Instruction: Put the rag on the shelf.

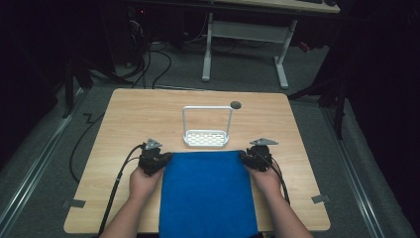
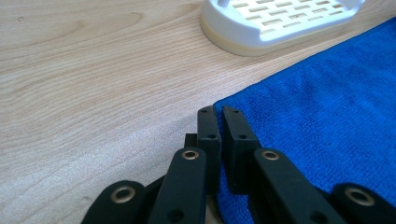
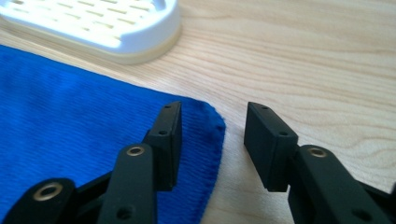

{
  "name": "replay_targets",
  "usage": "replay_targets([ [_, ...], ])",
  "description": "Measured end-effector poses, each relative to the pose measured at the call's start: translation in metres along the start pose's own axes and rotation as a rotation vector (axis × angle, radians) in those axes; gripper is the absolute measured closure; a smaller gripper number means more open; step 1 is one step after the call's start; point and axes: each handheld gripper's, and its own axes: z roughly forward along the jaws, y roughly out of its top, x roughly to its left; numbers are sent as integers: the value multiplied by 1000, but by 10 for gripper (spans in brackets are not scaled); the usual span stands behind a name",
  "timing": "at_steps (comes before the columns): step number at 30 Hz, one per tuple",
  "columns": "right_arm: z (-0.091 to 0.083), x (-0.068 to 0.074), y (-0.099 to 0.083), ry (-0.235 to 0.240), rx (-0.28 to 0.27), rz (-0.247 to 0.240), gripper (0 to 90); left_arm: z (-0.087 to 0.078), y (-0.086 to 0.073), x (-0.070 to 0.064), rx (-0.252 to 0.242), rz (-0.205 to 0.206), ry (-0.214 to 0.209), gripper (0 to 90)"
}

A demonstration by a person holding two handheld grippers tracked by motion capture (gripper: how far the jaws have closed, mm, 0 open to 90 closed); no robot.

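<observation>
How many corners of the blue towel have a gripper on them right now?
2: the left gripper at the blue towel's far left corner, the right gripper at its far right corner. The near corners hang off the table.

a dark lab room: a small wooden table [image 1: 148,106] on grey carpet [image 1: 237,74], loose cables [image 1: 153,59] and a white desk frame [image 1: 247,34] beyond it.

Light wooden table [image 1: 124,119], blue cloth [image 1: 208,193] at near edge, white slotted rack [image 1: 205,139] just beyond
</observation>
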Motion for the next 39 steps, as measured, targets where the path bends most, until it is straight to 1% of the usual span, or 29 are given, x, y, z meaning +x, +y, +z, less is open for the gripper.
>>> replay_targets([
  [1, 0, 0, 0, 8, -1, -10, 610, 0, 0, 1, 1, -5, -6, 863],
  [4, 0, 1, 0, 16, -1, -31, 653, 0, 0, 1, 2, -4, -5, 864],
  [5, 1, 3, 0, 21, -1, -39, 724, 0, 0, 1, 1, -4, -5, 864],
  [6, 0, 4, 0, 20, 2, -41, 757, 0, 0, 1, 0, -6, -5, 864],
  [7, 0, 4, 0, 20, 2, -41, 757, 0, 0, 1, 0, -6, -5, 864],
  [8, 0, 5, 0, 16, 6, -48, 850, 0, 0, 2, 2, -4, -6, 865],
  [9, 0, 5, 0, 16, 6, -48, 850, 0, 0, 3, 1, -16, -13, 865],
  [10, 0, 5, 0, 18, 9, -53, 880, 0, 0, 5, 1, -33, -24, 868],
  [12, -2, 7, 0, 18, 4, -64, 882, -2, 1, 7, 8, -42, -36, 871],
  [15, -7, 13, 0, 37, -30, -71, 882, -7, 2, 5, -12, -29, -29, 872],
  [16, -7, 13, 0, 37, -30, -71, 882, -7, 2, 5, -12, -29, -29, 873],
  [17, -14, 17, 0, 41, -72, -85, 883, -13, 3, 3, -40, -13, -16, 873],
  [18, -14, 17, 0, 41, -72, -85, 883, -13, 3, 3, -40, -13, -16, 874],
  [19, -25, 18, -2, 60, -136, -47, 884, -20, 5, 0, -67, 18, -11, 873],
  [20, -25, 18, -2, 60, -136, -47, 884, -20, 5, 0, -67, 18, -11, 873],
  [21, -32, 19, -3, 71, -164, -41, 884, -26, 3, -4, -91, 40, -5, 873],
  [22, -32, 19, -3, 71, -164, -41, 884, -26, 3, -4, -91, 40, -5, 873],
  [23, -38, 20, -4, 66, -187, -58, 885, -33, -2, -7, -125, 38, -14, 873],
  [25, -40, 20, -5, 68, -196, -59, 886, -34, -3, -8, -129, 40, -13, 873],
  [26, -42, 20, -6, 72, -202, -59, 885, -36, -3, -10, -124, 52, -9, 873],
  [27, -46, 21, -6, 79, -213, -63, 885, -41, -4, -14, -148, 52, -9, 873],
  [28, -46, 21, -6, 79, -213, -63, 885, -41, -4, -14, -148, 52, -9, 873],
  [29, -51, 21, -5, 86, -230, -70, 885, -45, -4, -16, -164, 30, -35, 873],
  [31, -54, 22, -5, 87, -238, -76, 885, -47, -4, -17, -170, 33, -36, 872],
  [33, -61, 24, -3, 87, -265, -90, 885, -52, -3, -21, -185, 50, -30, 872],
  [36, -68, 26, -1, 89, -293, -97, 885, -59, -1, -23, -211, 49, -32, 873],
  [37, -74, 27, 1, 84, -319, -101, 886, -66, 1, -24, -231, 51, -34, 873],
  [38, -74, 27, 1, 84, -319, -101, 886, -66, 1, -24, -231, 51, -34, 874],
  [39, -80, 27, 2, 91, -342, -104, 885, -69, 2, -25, -241, 52, -35, 873],
])
